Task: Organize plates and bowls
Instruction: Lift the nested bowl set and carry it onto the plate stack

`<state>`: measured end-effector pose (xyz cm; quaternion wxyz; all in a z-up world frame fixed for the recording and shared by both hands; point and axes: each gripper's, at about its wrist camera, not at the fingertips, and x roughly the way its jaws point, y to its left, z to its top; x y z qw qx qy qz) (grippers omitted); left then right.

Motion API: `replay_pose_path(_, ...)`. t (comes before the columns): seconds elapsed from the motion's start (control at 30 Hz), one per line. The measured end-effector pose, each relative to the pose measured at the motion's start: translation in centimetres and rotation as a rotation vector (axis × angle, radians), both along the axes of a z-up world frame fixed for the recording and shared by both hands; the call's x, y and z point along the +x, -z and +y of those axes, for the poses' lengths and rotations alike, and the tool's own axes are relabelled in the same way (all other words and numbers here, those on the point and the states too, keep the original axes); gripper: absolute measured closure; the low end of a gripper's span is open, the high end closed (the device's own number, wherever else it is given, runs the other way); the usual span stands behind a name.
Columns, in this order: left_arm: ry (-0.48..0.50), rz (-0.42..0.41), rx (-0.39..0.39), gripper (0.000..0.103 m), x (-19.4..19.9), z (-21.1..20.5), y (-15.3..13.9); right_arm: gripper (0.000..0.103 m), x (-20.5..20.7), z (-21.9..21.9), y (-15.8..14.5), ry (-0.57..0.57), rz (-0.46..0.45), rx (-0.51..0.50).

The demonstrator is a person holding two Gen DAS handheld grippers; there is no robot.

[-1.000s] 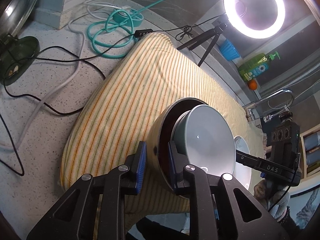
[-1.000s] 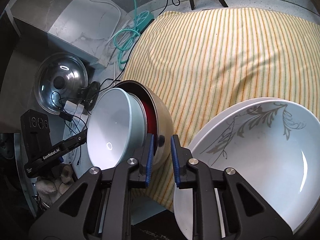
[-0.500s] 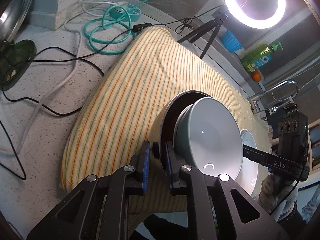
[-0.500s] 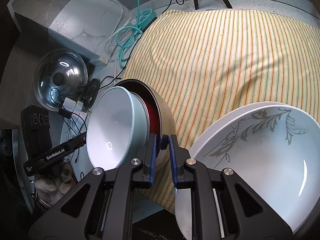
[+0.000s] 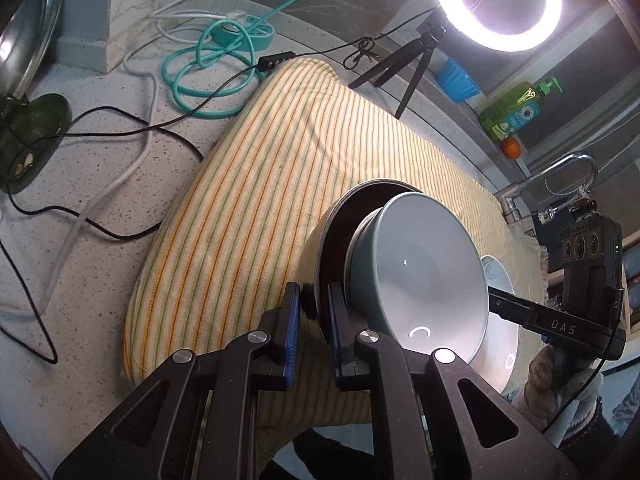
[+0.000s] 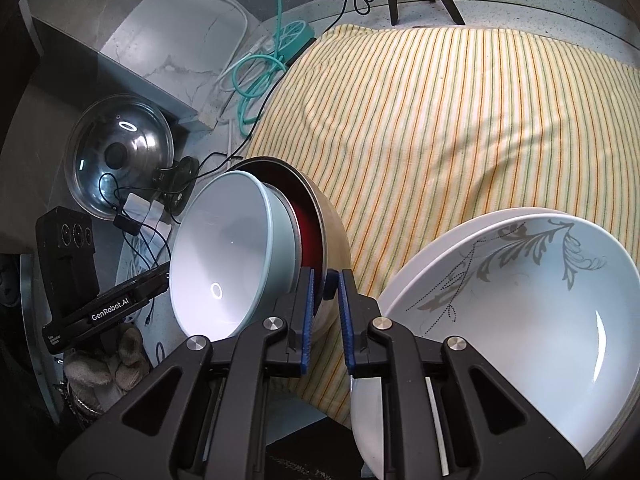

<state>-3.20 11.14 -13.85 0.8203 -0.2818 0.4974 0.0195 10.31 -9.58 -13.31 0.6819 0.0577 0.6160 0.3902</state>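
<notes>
A metal bowl (image 5: 320, 248) with a dark red inside is tilted over the striped cloth (image 5: 256, 184), with a pale green bowl (image 5: 424, 280) nested in it. My left gripper (image 5: 314, 300) is shut on the metal bowl's rim. My right gripper (image 6: 325, 284) is shut on the same metal bowl (image 6: 332, 236) from the opposite side; the pale green bowl (image 6: 224, 256) shows there too. A white bowl with a grey leaf pattern (image 6: 532, 304) sits in a white plate (image 6: 404, 292) at lower right.
Teal cable coil (image 5: 208, 64) and black and white cords lie on the speckled counter (image 5: 80, 184). A ring light on a tripod (image 5: 496, 0), green soap bottle (image 5: 516, 108) and faucet (image 5: 560, 172) stand behind. A glass pot lid (image 6: 120, 156) leans at left.
Both grippers have closed from partly open onto the metal bowl's rim. The nested bowls have tilted slightly and stayed over the cloth's front edge.
</notes>
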Motion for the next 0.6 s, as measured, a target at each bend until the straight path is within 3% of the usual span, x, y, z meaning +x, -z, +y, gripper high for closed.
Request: replay_pose_path(0.6,0.08,-0.11,0.022,0.093,1.5,-3.7,-5.1,0.089,0.4,-5.6,-5.6,0.074,-0.062,0.061)
